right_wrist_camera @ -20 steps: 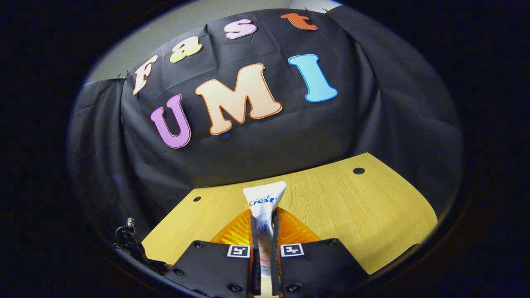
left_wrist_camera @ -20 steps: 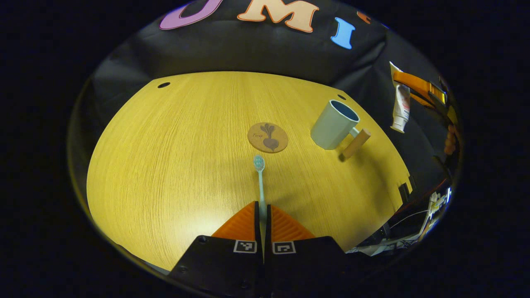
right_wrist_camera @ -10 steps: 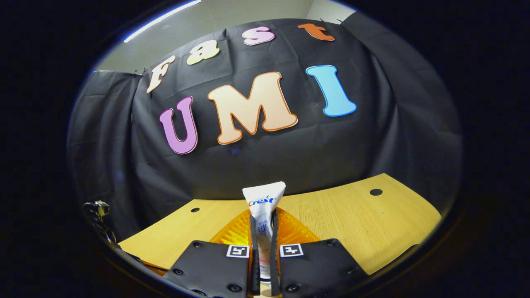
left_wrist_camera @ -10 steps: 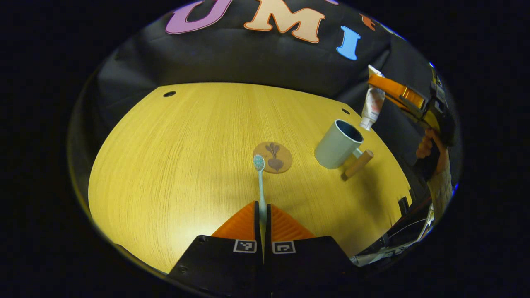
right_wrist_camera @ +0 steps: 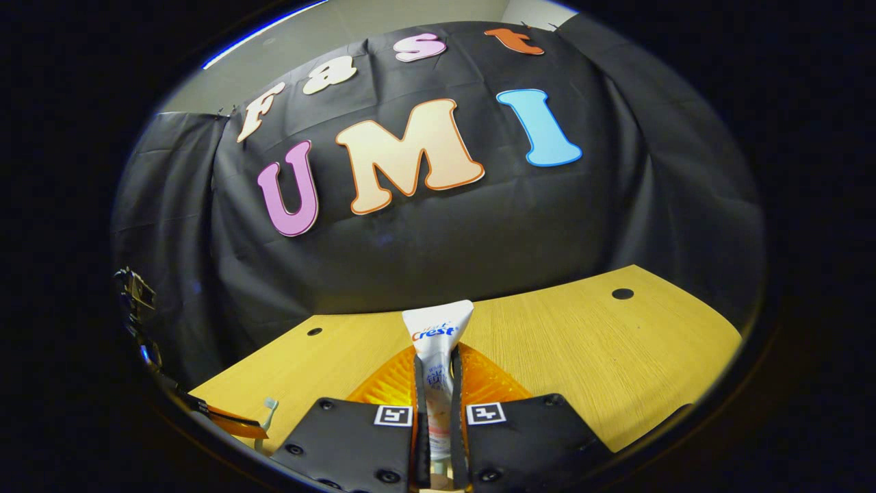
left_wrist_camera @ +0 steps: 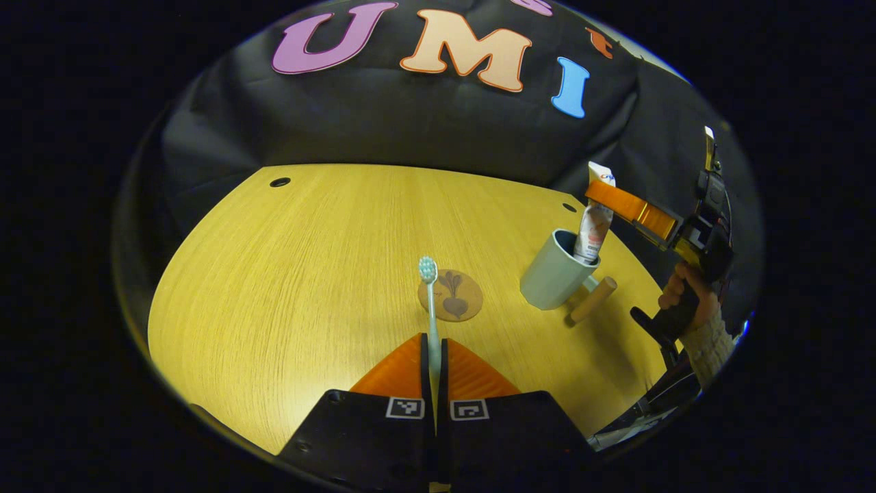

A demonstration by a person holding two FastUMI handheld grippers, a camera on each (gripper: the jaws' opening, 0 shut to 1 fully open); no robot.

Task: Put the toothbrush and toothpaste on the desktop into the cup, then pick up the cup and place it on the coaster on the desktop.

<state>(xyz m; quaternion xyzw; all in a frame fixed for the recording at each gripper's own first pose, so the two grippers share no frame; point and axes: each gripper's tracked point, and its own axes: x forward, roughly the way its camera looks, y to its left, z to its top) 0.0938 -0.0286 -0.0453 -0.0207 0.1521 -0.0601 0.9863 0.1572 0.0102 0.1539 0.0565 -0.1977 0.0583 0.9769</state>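
Observation:
My left gripper is shut on the handle of a pale blue toothbrush, held above the wooden table; the bristle head points ahead, just left of the round beet-print coaster. Right of the coaster a grey-blue cup with a wooden handle stands upright. My right gripper, held by a hand, is shut on a white toothpaste tube whose lower end dips into the cup's mouth. In the right gripper view the toothpaste tube stands up between my right gripper's fingers, and the cup is hidden below.
The table has small dark holes near its far corners. Black cloth walls close the back. In the right gripper view my left gripper and the toothbrush head show at the lower left, over the table.
My right gripper has come down and leftwards with the toothpaste, from high beside the cup to its lower end inside the cup's mouth. My left gripper still holds the toothbrush and has shifted slightly.

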